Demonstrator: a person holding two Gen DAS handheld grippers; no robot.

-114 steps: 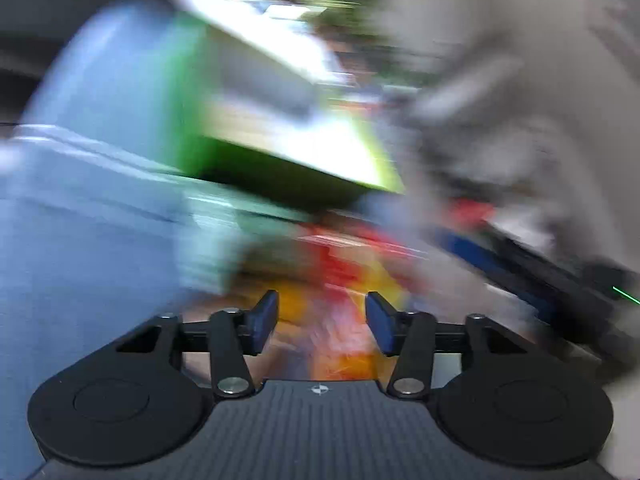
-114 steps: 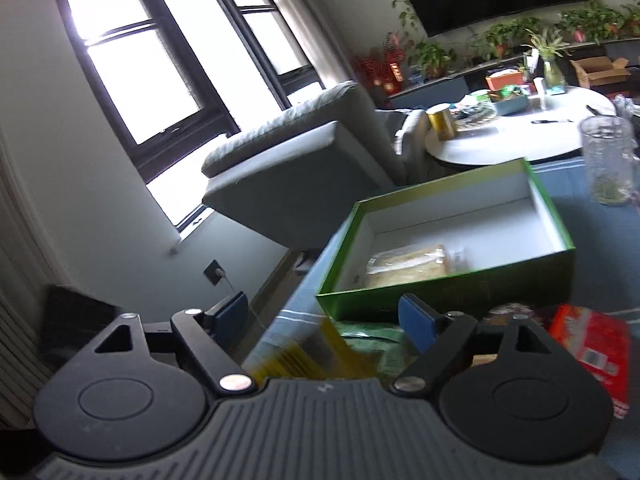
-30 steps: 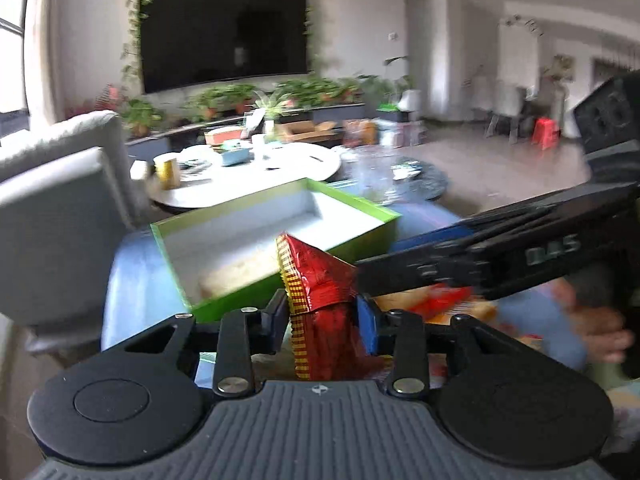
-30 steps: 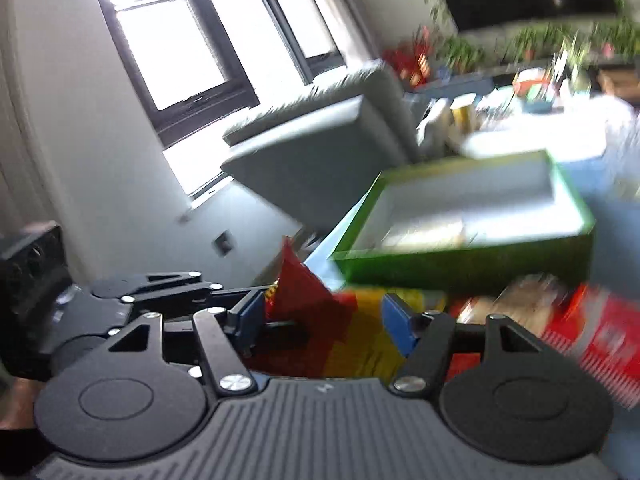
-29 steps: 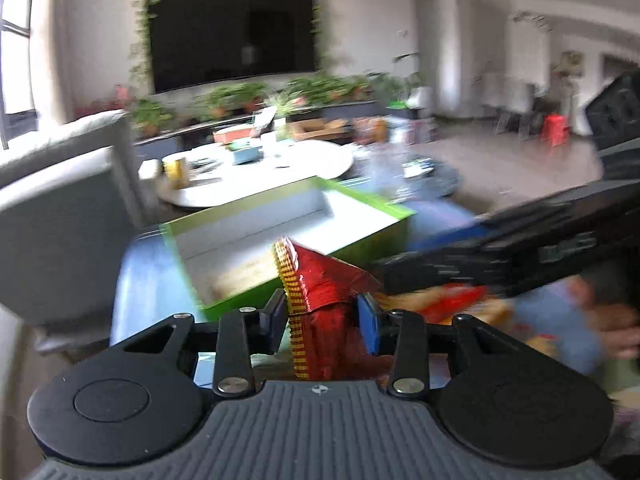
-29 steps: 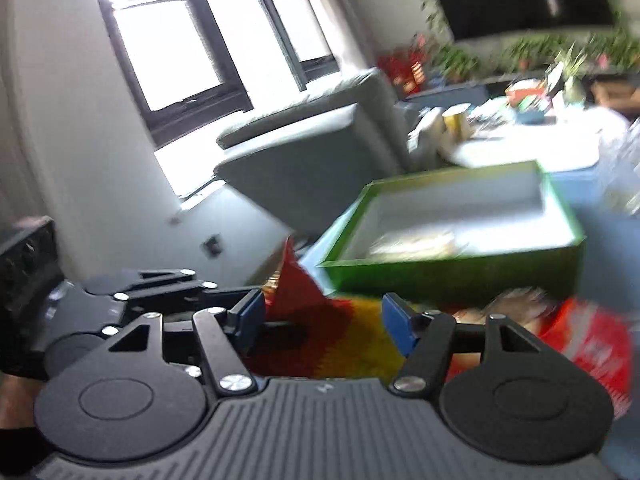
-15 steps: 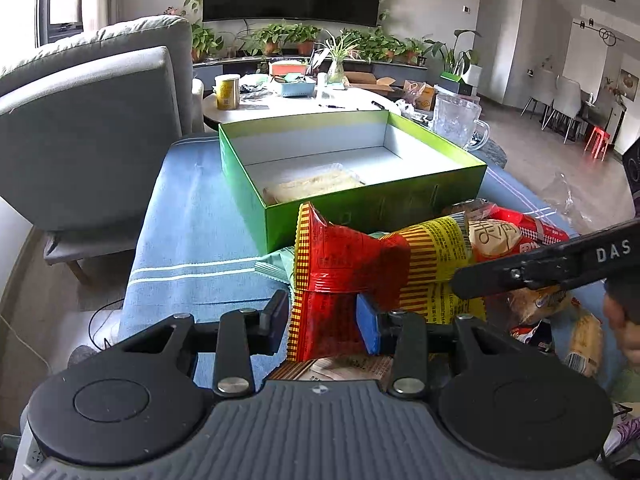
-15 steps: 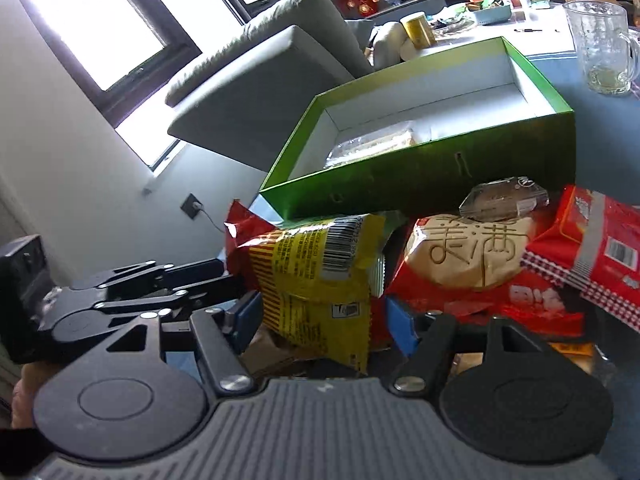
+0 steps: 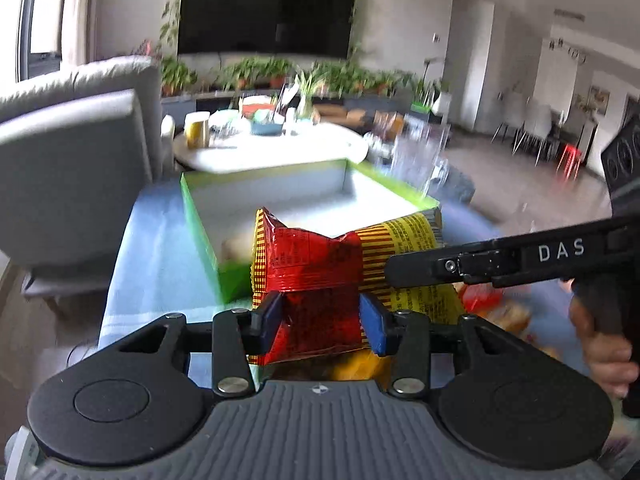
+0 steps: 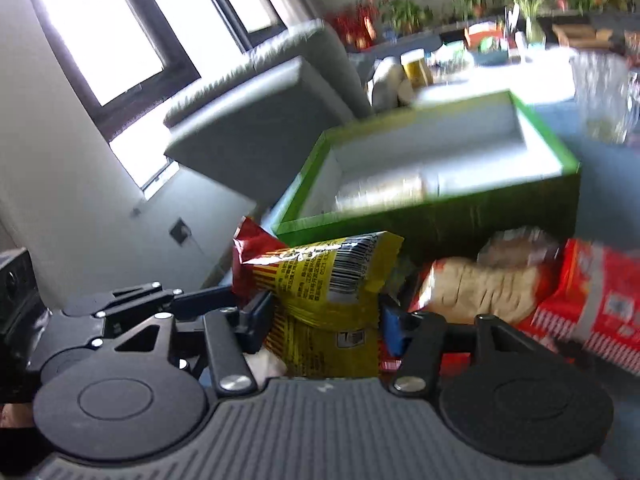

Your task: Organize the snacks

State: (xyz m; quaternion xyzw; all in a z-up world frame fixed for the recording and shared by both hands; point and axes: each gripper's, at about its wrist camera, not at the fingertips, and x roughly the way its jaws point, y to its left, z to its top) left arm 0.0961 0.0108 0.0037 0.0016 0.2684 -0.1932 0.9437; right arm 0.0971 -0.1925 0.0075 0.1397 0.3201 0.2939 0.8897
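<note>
A blue striped cloth covers the table (image 9: pixel 160 248), and on it sits an open green box (image 10: pixel 440 216) with a white inside and a pale packet lying on its floor. Behind stand a grey armchair (image 9: pixel 76 152), a round white coffee table (image 9: pixel 276 152) crowded with small things, a wall television (image 9: pixel 268 12) hung with plants, and a bright window (image 10: pixel 100 28) to one side. A glass mug (image 10: pixel 600 96) stands past the box's far corner.

Both tongs hold the same red and yellow snack bag (image 9: pixel 340 268), lifted just in front of the box's near wall. The left tongs (image 9: pixel 320 322) are clenched on its red end; the right tongs (image 10: pixel 328 320) pinch the yellow, barcoded end, reaching in level from the right with the person's right hand (image 9: pixel 604 344) wrapped round the grip. More packets (image 10: pixel 520 284), red and tan, lie heaped on the table beside the box, though blur hides their print
</note>
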